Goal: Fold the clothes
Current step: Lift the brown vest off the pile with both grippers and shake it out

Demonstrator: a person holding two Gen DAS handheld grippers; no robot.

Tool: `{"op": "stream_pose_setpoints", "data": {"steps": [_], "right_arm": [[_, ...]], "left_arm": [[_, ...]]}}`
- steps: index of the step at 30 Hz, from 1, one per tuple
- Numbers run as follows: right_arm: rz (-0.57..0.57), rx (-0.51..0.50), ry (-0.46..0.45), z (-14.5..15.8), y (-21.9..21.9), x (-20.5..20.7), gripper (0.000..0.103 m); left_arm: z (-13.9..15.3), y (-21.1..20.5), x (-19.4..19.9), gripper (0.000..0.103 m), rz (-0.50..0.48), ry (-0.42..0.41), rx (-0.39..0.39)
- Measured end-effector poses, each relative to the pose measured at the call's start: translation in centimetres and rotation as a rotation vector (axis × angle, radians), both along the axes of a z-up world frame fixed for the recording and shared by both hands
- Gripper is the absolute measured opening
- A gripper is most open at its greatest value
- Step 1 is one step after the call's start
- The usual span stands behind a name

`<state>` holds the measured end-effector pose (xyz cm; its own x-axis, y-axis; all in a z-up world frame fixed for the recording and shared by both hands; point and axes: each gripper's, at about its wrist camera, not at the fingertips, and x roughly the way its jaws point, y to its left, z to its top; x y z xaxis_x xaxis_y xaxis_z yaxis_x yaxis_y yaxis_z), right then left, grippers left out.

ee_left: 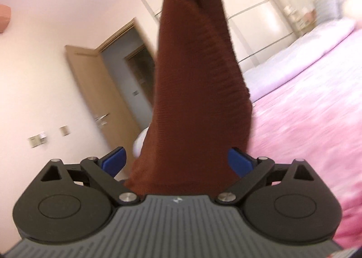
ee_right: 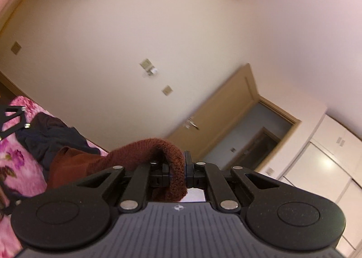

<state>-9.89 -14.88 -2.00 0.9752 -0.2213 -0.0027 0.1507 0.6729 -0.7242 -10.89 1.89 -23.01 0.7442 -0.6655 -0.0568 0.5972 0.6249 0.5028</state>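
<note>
A rust-brown knitted garment [ee_left: 194, 81] hangs down the middle of the left wrist view. It passes between the wide-apart blue pads [ee_left: 114, 160] of my left gripper [ee_left: 178, 160], which is open and does not clamp it. In the right wrist view my right gripper [ee_right: 177, 167] is shut on a rolled edge of the same brown knit [ee_right: 174, 167]. The rest of it trails down to the left [ee_right: 67, 162]. Where the garment's top is held is out of view.
A bed with a pink flowered cover [ee_left: 305, 126] and a white duvet [ee_left: 294, 54] lies to the right. A dark navy garment [ee_right: 52, 135] lies on the bed. A wooden door [ee_right: 217, 117] and white wardrobes [ee_right: 321, 162] stand behind. Part of a black frame [ee_right: 13, 119] shows at left.
</note>
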Motion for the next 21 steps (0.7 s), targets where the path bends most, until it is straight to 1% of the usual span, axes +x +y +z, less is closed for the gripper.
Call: {"op": "stream_pose_setpoints", "data": {"steps": [2,4,8,9,10,11,12,13,14,15,19,21], "right_arm": [[-0.040,0.004,-0.007,0.6,-0.3,-2.3,0.005],[-0.080,0.006,-0.015,1.2,-0.7,-4.6,0.005],[-0.140,0.005,-0.023,1.9,-0.9,-9.0,0.005],[-0.151,0.004,-0.023,1.7,-0.8,-9.9,0.005],[-0.163,-0.001,-0.021,1.6,-0.8,-10.8,0.005],[-0.177,-0.006,-0.018,1.4,-1.0,-11.5,0.005],[-0.189,-0.010,-0.015,1.2,-1.2,-12.0,0.005],[-0.202,-0.015,-0.011,0.9,-1.5,-12.5,0.005],[-0.215,-0.019,-0.007,0.6,-1.7,-13.0,0.005],[-0.230,-0.017,-0.004,0.3,-2.1,-13.6,0.005],[-0.305,0.026,-0.003,-0.8,-4.7,-16.4,0.005],[-0.342,0.050,-0.016,-1.0,-5.7,-17.8,0.005]], "left_arm": [[-0.2,-0.1,-3.1,0.098,-0.063,0.007,-0.002],[-0.9,-0.6,-6.2,0.098,-0.119,-0.004,0.018],[-2.7,-3.8,-9.4,0.097,-0.158,-0.047,0.087],[-3.1,-4.5,-10.0,0.093,-0.165,-0.055,0.105],[-3.5,-5.2,-10.7,0.088,-0.172,-0.064,0.123],[-3.9,-6.0,-11.3,0.071,-0.179,-0.073,0.141],[-3.9,-6.4,-11.6,0.048,-0.194,-0.061,0.150],[-3.4,-6.6,-11.6,0.037,-0.215,-0.034,0.153],[-2.9,-6.6,-11.6,0.018,-0.231,-0.012,0.148],[-2.2,-6.4,-11.3,0.009,-0.241,0.002,0.133],[2.0,-4.9,-9.9,0.007,-0.273,0.011,0.063],[5.1,-4.3,-8.9,0.006,-0.280,-0.013,0.040]]}}
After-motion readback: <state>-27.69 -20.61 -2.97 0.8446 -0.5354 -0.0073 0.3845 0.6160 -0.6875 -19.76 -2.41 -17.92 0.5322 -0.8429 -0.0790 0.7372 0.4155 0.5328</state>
